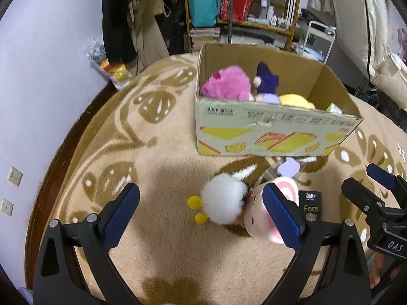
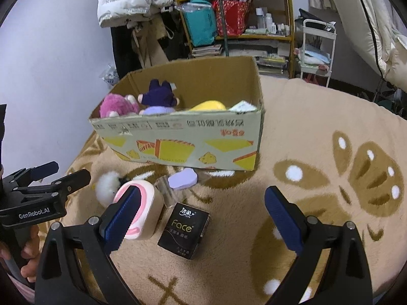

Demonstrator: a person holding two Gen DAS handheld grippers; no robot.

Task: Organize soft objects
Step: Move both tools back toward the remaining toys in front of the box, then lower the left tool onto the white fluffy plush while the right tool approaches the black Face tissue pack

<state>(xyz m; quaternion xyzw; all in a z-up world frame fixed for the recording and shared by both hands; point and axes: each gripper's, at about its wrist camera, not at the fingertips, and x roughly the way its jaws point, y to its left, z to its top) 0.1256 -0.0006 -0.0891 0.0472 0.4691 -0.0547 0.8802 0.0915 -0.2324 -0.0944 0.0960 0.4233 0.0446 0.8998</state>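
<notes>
A cardboard box stands on the beige blanket and holds a pink plush, a purple plush and a yellow plush; the box also shows in the right wrist view. In front of it lie a white fluffy toy with yellow pompoms, a pink-and-cream plush, a lilac soft piece and a black "Face" tissue pack. My left gripper is open just above the white toy. My right gripper is open above the tissue pack.
A shelf with bags, books and bottles stands behind the box. Coats hang on the left. A white cart stands at the back right. A bag of toys lies by the wall.
</notes>
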